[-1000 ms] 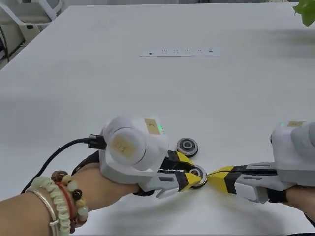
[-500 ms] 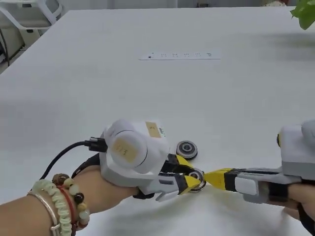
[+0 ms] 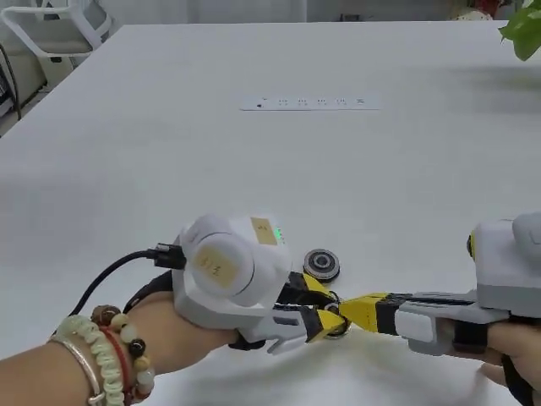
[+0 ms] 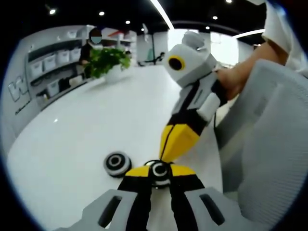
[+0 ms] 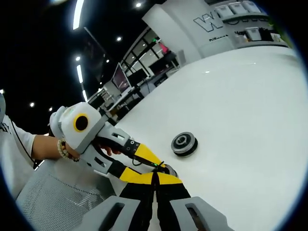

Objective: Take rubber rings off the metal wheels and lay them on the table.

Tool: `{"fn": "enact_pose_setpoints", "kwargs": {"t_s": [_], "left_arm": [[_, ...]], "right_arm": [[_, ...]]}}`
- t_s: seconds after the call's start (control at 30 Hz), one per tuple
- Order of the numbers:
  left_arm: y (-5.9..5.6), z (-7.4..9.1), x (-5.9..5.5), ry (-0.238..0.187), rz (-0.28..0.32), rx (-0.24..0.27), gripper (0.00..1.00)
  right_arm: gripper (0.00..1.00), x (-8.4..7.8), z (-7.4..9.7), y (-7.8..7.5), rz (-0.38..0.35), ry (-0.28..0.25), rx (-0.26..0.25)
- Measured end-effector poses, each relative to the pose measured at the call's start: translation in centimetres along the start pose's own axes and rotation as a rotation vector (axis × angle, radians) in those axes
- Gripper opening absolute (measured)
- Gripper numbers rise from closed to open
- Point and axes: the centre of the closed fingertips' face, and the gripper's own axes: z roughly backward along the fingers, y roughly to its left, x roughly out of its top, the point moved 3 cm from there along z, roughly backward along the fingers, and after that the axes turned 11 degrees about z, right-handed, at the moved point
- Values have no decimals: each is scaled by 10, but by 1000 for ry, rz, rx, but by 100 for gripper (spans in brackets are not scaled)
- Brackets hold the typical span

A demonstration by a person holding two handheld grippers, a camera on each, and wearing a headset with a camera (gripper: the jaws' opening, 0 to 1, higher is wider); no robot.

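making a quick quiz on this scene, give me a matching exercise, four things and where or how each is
Things: 1 left gripper; 2 right gripper; 3 loose wheel; 4 plant.
States: A lies free on the table; B top right of the head view; C shut on the held wheel; D jaws together, tips at the held wheel.
Pairs: 1-C; 2-D; 3-A; 4-B.

The near wheel [image 4: 159, 168] is mostly hidden by the left tongs [image 4: 159, 173] and right tongs [image 4: 164, 155]. The print on the far strip [image 3: 308, 103] is too small to read.
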Motion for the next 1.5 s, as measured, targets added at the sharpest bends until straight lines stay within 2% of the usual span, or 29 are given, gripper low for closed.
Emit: {"fn": "enact_pose_setpoints", "kwargs": {"t_s": [0.17,0.3,0.37,0.4,0.53,0.6,0.73,0.8,0.9,0.97,1.13,1.27,1.43,1.5], "left_arm": [[0,0,0,-4,2,8,14],[2,3,1,13,22,7,16],[-2,8,0,34,51,-31,21],[-4,11,2,31,58,-43,23],[-4,28,11,22,57,-54,34],[-4,36,14,27,100,-58,41],[-2,57,25,12,59,-40,52],[1,69,30,5,31,-18,54],[3,91,35,-17,18,12,57],[4,102,33,-24,14,27,59],[4,134,19,-18,-1,89,63],[6,156,7,-13,26,139,67],[7,180,-5,-42,75,196,68],[7,188,-16,-27,98,216,68]], "right_arm": [[0,-9,4,-8,-4,40,-41],[0,-9,7,-10,-5,36,-49],[0,-8,8,-9,-12,31,-46],[0,-7,8,-9,-10,29,-47],[0,-6,10,-8,11,43,-53],[0,-5,12,-7,22,48,-56],[0,-2,17,0,41,54,-56],[0,1,19,3,54,55,-57],[0,9,25,8,58,34,-52],[0,12,27,10,62,28,-53],[0,24,34,12,65,13,-55],[0,34,39,12,94,11,-61],[0,43,42,14,121,14,-58],[0,44,41,14,130,23,-66]]}}
